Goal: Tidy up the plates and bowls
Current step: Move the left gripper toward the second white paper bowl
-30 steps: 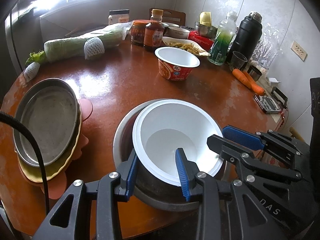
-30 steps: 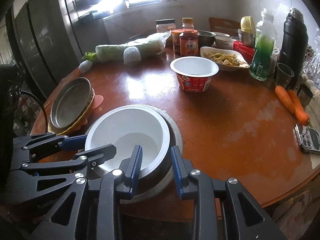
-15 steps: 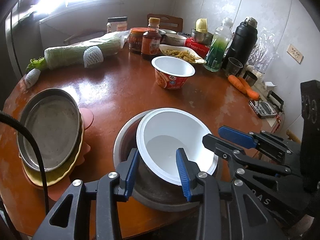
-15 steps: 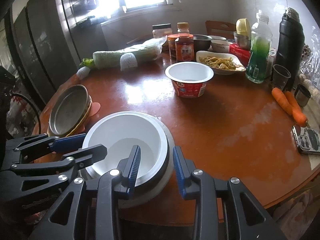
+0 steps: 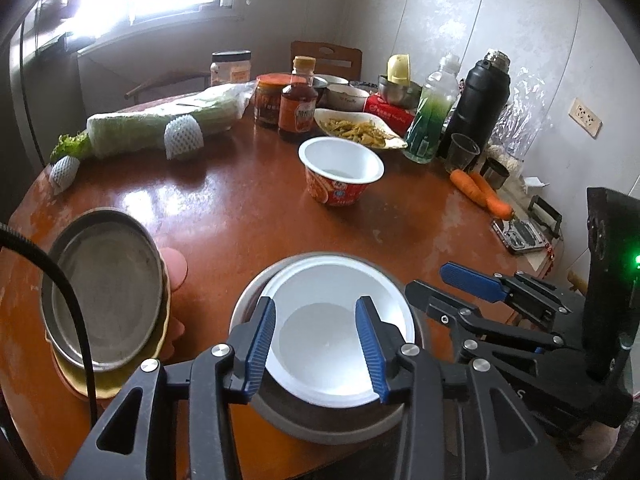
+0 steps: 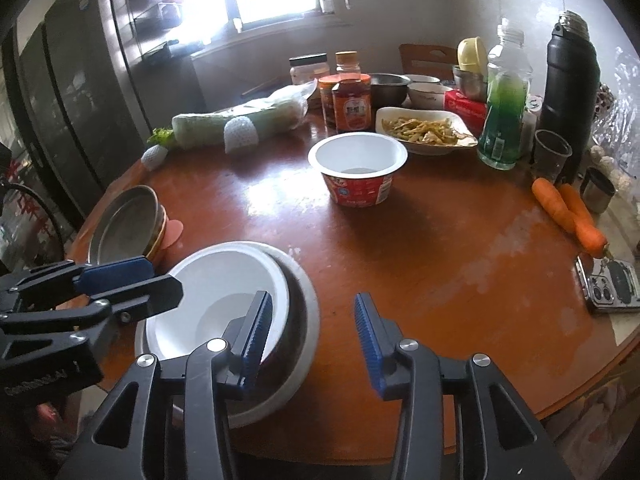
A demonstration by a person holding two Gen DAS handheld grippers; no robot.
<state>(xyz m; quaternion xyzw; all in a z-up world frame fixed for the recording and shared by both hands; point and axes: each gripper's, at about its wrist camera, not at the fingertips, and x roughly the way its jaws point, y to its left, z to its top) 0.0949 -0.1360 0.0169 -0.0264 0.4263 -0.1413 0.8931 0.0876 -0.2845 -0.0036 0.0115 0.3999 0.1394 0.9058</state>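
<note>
White bowl (image 5: 334, 332) nested in steel bowl (image 5: 320, 420) at table (image 6: 440, 260) edge; bare tabletop beyond; left gripper (image 5: 316, 344), right gripper (image 6: 310, 340) both spread

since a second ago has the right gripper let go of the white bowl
Yes. The right gripper has opened and pulled back, away from the white bowl, which sits nested in the steel bowl.

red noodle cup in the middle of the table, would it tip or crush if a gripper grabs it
The red noodle cup looks empty and thin-walled, so probably light and easily squeezed out of shape. Its base is narrower than its rim, so a sideways push may tip it.
</note>
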